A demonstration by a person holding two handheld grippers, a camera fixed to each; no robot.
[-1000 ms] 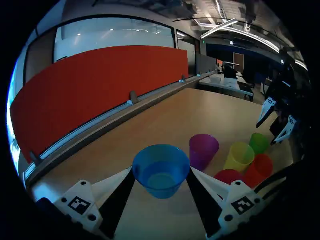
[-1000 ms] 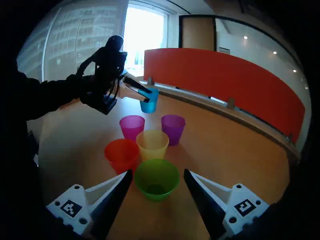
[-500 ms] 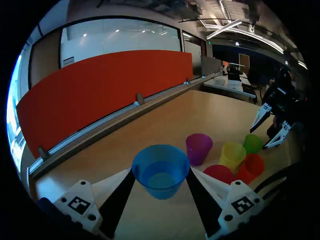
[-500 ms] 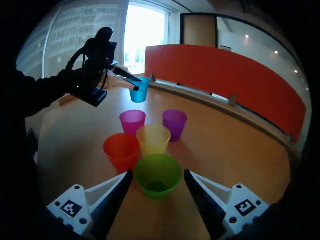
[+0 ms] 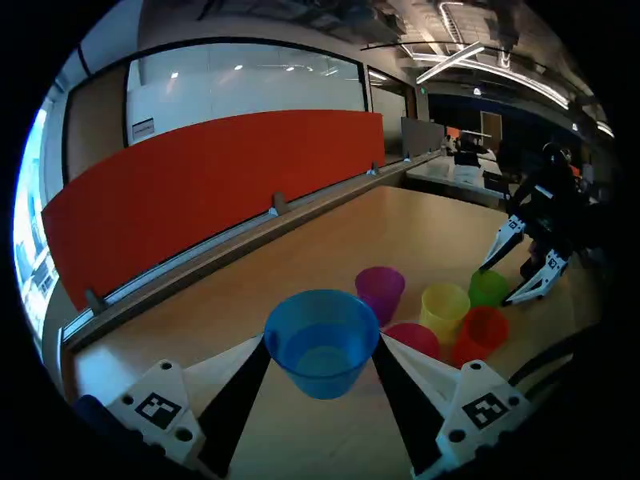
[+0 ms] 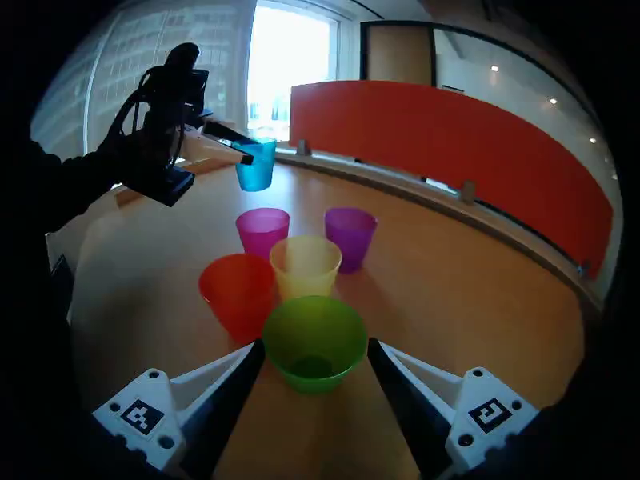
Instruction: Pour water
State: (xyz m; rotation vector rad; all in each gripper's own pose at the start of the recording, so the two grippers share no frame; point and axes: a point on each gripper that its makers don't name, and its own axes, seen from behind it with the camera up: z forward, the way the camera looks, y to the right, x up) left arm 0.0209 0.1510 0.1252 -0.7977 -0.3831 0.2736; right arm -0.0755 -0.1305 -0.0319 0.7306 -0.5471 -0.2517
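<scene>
My left gripper is shut on a blue cup with water in it, held upright above the table. The right gripper view has the same blue cup and left gripper raised at the far left, behind the other cups. My right gripper is open, its fingers close along both sides of a green cup standing on the table. Behind the green cup stand a yellow cup, an orange-red cup, a magenta cup and a purple cup.
The wooden table runs along a red partition with a grey rail. A person's dark sleeve reaches in from the left. The left gripper view has the cup cluster at the right, with the right gripper around the green cup.
The left gripper has carried the blue cup higher and farther from the cluster. The right gripper has slid forward, so the green cup now sits deeper between its fingers.
</scene>
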